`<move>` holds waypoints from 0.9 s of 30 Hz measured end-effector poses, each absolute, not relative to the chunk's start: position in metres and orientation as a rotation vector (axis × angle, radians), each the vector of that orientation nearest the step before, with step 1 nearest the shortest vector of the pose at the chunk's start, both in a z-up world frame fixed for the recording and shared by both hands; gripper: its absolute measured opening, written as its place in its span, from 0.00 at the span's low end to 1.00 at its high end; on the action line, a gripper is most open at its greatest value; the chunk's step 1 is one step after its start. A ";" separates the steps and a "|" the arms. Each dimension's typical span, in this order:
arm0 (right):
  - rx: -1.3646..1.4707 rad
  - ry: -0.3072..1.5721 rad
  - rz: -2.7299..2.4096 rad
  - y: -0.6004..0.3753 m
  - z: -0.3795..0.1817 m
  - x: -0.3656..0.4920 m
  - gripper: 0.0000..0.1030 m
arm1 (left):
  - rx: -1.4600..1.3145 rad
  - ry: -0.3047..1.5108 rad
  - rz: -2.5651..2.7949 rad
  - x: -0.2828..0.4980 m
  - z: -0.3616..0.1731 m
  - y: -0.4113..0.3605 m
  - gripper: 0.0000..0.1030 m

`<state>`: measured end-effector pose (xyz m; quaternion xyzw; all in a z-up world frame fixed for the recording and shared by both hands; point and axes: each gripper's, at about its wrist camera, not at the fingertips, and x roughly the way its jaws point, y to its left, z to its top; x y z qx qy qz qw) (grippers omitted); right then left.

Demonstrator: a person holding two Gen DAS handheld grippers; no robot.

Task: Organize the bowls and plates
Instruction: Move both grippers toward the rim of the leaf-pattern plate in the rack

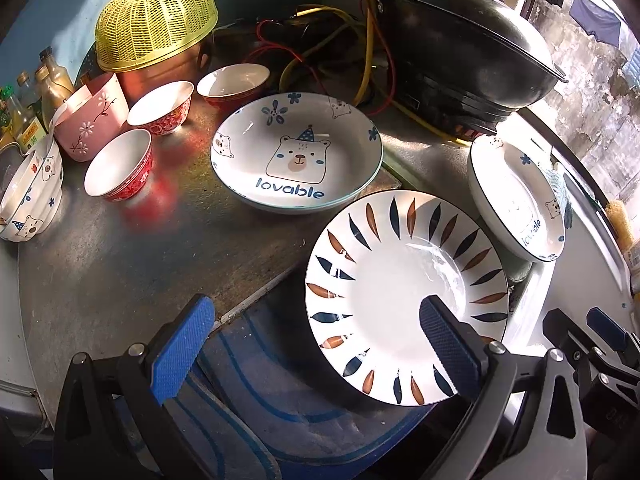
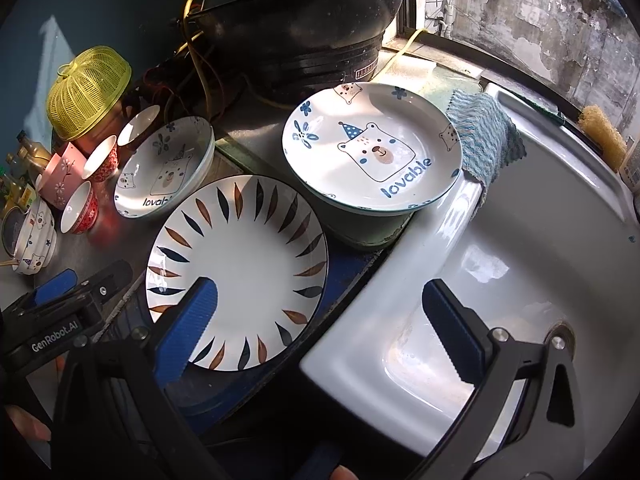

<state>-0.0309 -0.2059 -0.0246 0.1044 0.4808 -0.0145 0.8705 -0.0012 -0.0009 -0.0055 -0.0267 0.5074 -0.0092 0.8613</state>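
A white plate with blue and brown leaf marks (image 1: 384, 292) (image 2: 248, 264) lies at the front edge of the counter (image 1: 120, 264), partly over a blue container. My left gripper (image 1: 316, 344) is open; its right finger hangs over this plate's near side, its left finger over the counter edge. My right gripper (image 2: 320, 330) is open too, its left finger above the plate's near rim and its right finger over the sink (image 2: 520, 260). One "lovable" bear plate (image 1: 296, 152) (image 2: 164, 168) sits mid-counter. Another bear plate (image 1: 516, 200) (image 2: 372, 148) rests on a green stand by the sink.
Three red bowls (image 1: 120, 164) (image 1: 162, 106) (image 1: 234, 82), a pink cup (image 1: 90, 120) and stacked bear bowls (image 1: 30, 196) stand at the left. Behind are a yellow mesh cover (image 1: 156, 20), a black wok (image 1: 464, 40) and loose wires. A blue cloth (image 2: 484, 136) drapes the sink rim.
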 end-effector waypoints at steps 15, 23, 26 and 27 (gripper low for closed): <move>0.226 1.021 -0.028 -0.207 -0.028 -0.026 1.00 | -0.055 1.080 -0.018 0.004 -0.010 0.001 1.00; 0.227 1.022 -0.030 -0.207 -0.029 -0.025 1.00 | -0.055 1.088 -0.022 0.007 -0.012 0.002 1.00; 0.229 1.023 -0.033 -0.207 -0.029 -0.025 1.00 | -0.055 1.092 -0.022 0.008 -0.013 0.002 1.00; 0.229 1.024 -0.034 -0.207 -0.029 -0.024 1.00 | -0.055 1.093 -0.022 0.008 -0.013 0.002 1.00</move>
